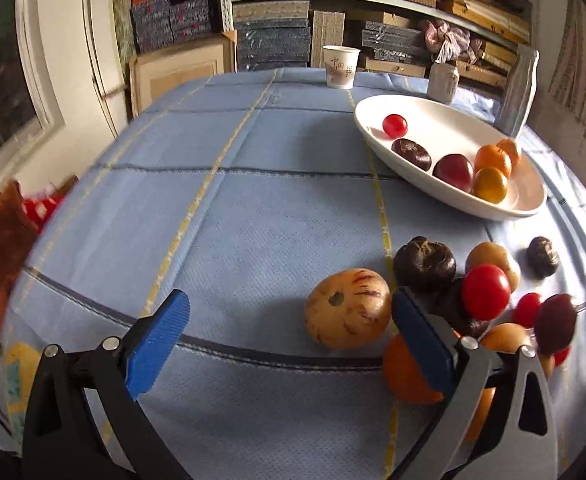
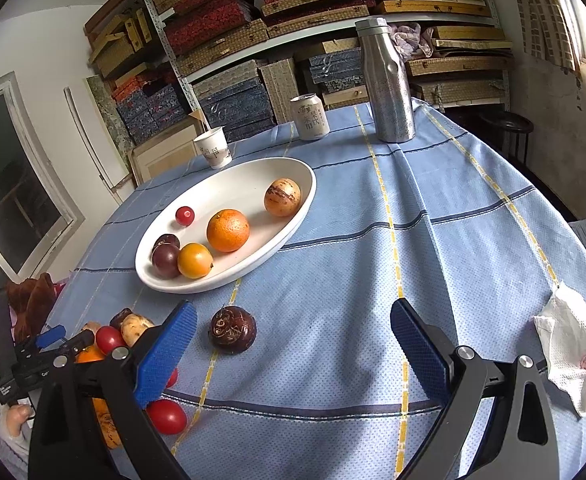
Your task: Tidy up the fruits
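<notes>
A white oval bowl [image 2: 293,216] on the blue tablecloth holds an orange [image 2: 228,230], a striped pepino melon [image 2: 282,197], a yellow fruit, dark plums and a small red tomato; it also shows in the left wrist view [image 1: 377,136]. My right gripper [image 2: 293,340] is open and empty, just right of a dark round fruit [image 2: 233,330]. My left gripper [image 1: 289,336] is open and empty; a loose pepino melon [image 1: 347,309] lies between its fingers, nearer the right one. More loose fruit, among them a red tomato [image 1: 486,291] and an orange [image 1: 407,372], is piled to its right.
A paper cup [image 2: 213,148], a drink can [image 2: 310,117] and a steel bottle [image 2: 387,80] stand at the table's far side. A crumpled paper napkin [image 2: 577,344] lies at the right edge. Shelves of boxes stand behind the table.
</notes>
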Demonstrator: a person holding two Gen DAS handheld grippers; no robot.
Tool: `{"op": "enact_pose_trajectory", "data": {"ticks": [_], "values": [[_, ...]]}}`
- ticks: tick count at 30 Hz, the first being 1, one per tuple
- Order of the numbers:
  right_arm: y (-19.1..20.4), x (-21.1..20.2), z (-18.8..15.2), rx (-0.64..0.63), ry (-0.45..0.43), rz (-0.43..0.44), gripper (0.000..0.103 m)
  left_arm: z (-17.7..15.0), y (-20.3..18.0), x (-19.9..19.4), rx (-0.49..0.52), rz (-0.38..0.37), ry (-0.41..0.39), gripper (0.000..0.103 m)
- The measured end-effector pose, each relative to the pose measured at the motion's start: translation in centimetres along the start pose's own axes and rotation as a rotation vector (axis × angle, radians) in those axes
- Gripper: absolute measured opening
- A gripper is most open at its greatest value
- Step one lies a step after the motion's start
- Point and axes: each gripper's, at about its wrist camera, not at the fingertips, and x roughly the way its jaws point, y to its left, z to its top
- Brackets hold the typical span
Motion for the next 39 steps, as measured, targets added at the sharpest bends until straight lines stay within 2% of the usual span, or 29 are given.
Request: {"op": "enact_pose_trajectory", "data": {"ticks": [6,11,13,15,17,18,21,23,27,30,31,32,34,39], "values": [[0.1,0.0,0.0,-0.001,-0.001,0.005,0.098,-0.1,1.0,0.4,-0.056,-0.081,0.045,0.099],[-0.1,0.1,0.0,-0.003,0.000,-0.002,0.098,0.1,1.2,1.5,-0.145,-0.230,0.112,0.098],[-0.2,0.1,0.0,0.002,0.000,-0.005,0.098,0.0,1.5,1.5,-0.166,-0.252,0.125,0.098],[-0.3,0.1,0.0,0.001,-0.001,-0.006,0.098,0.0,1.3,1.5,-0.180,-0.250,0.130,0.095],[-0.2,0.2,0.0,-0.002,0.002,-0.001,0.098,-0.2,0.8,1.1,-0.187,-0.272,0.127,0.079],[-0.1,0.2,0.0,-0.006,0.007,0.005,0.098,-0.3,0.6,0.8,-0.184,-0.282,0.122,0.076],[0.4,0.5,-0.2,-0.041,0.028,0.014,0.098,-0.5,-1.1,-0.5,-0.073,-0.127,0.038,0.075],[0.9,0.8,-0.3,-0.075,0.039,0.008,0.098,-0.8,-1.8,-1.1,-0.004,-0.058,0.002,0.074],[1.5,1.0,-0.7,-0.109,0.050,-0.006,0.098,-1.0,-1.4,-1.9,0.039,-0.040,-0.025,0.075],[1.4,1.0,-0.7,-0.102,0.049,-0.010,0.098,-0.8,-0.4,-4.1,0.036,0.051,-0.147,0.075],[1.4,1.1,-0.7,-0.100,0.052,-0.010,0.098,-0.8,-0.2,-4.5,0.042,0.079,-0.162,0.076],[1.4,1.1,-0.7,-0.100,0.056,-0.011,0.098,-0.8,-0.2,-4.6,0.053,0.105,-0.160,0.081],[1.5,1.1,-0.7,-0.103,0.057,-0.010,0.098,-1.5,-0.2,-4.6,0.080,0.130,-0.136,0.083],[1.6,1.0,-0.7,-0.104,0.057,-0.008,0.098,-2.8,-1.8,-4.6,0.178,0.097,-0.076,0.083]]}}
